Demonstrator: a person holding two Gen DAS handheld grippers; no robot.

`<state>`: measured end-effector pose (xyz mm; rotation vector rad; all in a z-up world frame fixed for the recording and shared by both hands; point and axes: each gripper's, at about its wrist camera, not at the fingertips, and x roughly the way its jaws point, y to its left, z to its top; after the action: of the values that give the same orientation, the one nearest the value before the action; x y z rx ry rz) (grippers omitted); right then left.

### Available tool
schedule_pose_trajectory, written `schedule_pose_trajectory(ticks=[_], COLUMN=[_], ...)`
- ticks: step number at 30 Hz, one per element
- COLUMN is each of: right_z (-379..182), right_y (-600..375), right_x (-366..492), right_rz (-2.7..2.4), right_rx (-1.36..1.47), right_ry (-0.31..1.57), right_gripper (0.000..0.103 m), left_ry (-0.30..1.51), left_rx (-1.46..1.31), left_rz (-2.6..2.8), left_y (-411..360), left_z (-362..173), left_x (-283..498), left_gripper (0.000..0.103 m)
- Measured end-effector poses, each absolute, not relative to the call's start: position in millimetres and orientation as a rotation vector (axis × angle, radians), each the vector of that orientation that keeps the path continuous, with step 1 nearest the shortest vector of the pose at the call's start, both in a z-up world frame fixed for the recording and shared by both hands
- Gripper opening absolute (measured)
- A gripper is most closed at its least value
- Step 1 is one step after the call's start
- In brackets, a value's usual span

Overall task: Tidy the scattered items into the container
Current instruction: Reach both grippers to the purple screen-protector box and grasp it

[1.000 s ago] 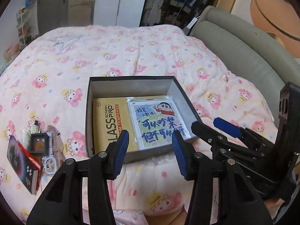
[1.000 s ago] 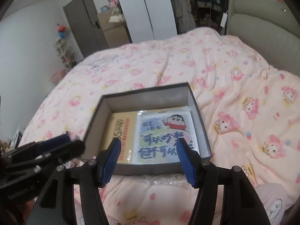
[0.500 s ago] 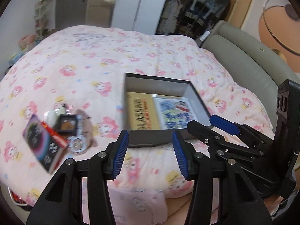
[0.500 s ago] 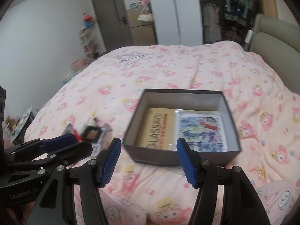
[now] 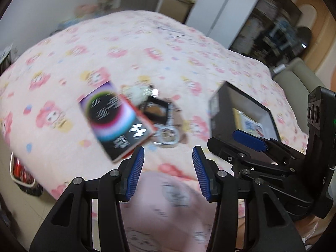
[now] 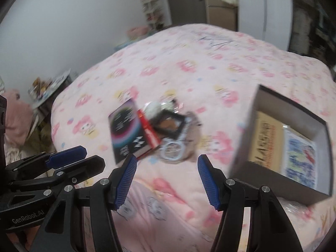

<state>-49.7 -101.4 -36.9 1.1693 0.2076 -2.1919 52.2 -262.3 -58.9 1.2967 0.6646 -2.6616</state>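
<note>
- Both views have swung left since a second ago: box [image 6: 279, 147] now at right edge, scattered pile centred.
- Left gripper [image 5: 168, 163], right gripper [image 6: 167, 169]: fingers apart, empty.
- Black booklet [image 6: 126, 132], compact [image 6: 169, 124], phone case [image 6: 173, 149] clustered on the bed [image 6: 189, 69], left of the box.

On the bed [image 6: 189, 67], the box [image 6: 247, 134] sits at the right of the right wrist frame, with two flat packs [image 6: 266, 140] side by side inside. A cluster of small items [image 6: 168, 124] lies at centre, a booklet [image 6: 126, 130] touching its left edge.
</note>
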Motion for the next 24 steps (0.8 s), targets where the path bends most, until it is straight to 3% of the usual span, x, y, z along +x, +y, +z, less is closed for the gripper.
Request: schedule_pose_trajectory(ticks=[19, 24], right_z=[-135, -158], right_y=[-201, -213], right_x=[-116, -131], right_rz=[-1.937, -1.868], right_rx=[1.324, 1.412], right_ry=[0.319, 0.261], right_gripper=[0.055, 0.029], left_ry=[1.200, 1.256], left_rx=[1.355, 1.393], left_rz=[-2.342, -2.336], left_y=[-384, -389], left_z=[-207, -220], left_x=[22, 4], left_gripper=[0.043, 0.040])
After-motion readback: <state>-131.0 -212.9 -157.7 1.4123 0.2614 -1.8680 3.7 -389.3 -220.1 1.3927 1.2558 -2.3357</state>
